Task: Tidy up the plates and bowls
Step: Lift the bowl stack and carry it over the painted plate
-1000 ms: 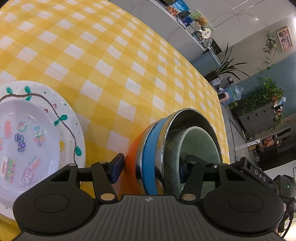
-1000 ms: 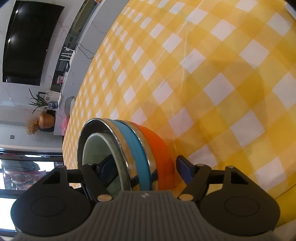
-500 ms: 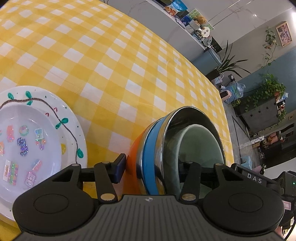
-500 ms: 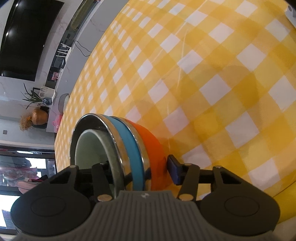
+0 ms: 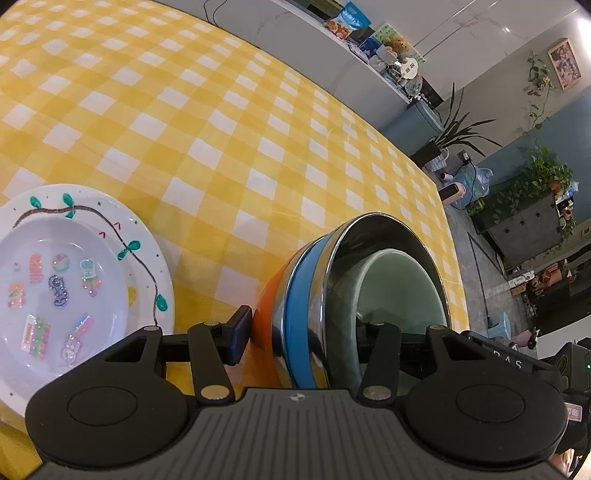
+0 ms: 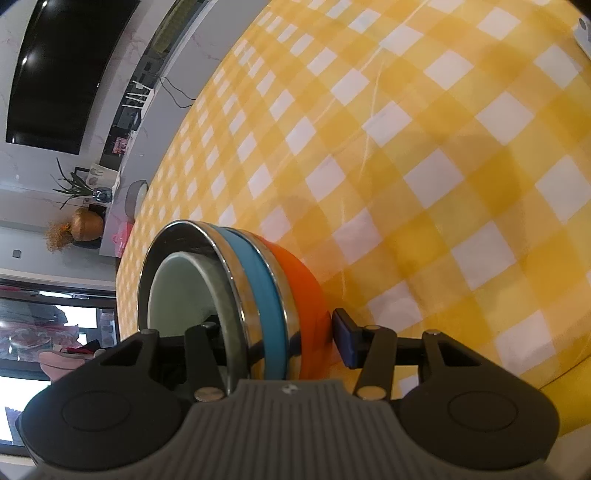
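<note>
A nested stack of bowls [image 5: 306, 295] holds an orange bowl outermost, then a blue one, a steel one and a pale green one [image 5: 399, 291] innermost. My left gripper [image 5: 303, 332] is shut on the stack's rim, one finger outside the orange wall, one inside. My right gripper [image 6: 277, 332] is shut on the same stack [image 6: 269, 273] from the other side in the same way. The stack looks lifted off the yellow checked tablecloth [image 5: 221, 129]. A white decorated plate [image 5: 74, 273] lies on the cloth left of the stack.
The table's far edge [image 5: 436, 173] runs at the right, with a floor, plants and a cabinet beyond. In the right wrist view a white object [image 6: 583, 33] shows at the top right edge of the cloth [image 6: 424, 147].
Both grippers have closed from wide open onto the bowl stack's rim. The stack has risen and the table has dropped away in both views.
</note>
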`<state>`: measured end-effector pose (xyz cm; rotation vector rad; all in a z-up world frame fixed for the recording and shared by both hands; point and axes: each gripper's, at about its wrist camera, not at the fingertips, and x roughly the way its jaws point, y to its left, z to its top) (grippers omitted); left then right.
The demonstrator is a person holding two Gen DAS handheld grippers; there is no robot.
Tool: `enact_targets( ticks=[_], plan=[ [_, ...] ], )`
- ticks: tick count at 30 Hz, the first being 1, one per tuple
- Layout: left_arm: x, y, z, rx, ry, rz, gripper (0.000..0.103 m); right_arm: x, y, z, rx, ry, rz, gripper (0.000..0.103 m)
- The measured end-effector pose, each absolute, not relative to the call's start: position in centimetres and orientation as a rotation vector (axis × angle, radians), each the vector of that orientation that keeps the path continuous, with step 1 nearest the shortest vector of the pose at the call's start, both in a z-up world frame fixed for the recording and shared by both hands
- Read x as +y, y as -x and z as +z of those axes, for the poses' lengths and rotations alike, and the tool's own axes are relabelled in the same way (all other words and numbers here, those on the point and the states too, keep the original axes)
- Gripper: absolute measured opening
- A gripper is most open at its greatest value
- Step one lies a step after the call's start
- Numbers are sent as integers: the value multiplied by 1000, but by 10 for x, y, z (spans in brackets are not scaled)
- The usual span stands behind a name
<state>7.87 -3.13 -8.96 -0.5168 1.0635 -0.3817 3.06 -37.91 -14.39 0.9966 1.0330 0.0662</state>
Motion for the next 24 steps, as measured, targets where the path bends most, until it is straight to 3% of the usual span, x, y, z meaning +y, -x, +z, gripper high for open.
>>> enact_targets(
  ticks=[24],
  plan=[
    [56, -51, -27, 934, 512, -300, 56, -291, -25, -91, 996, -915, 276, 49]
  ],
)
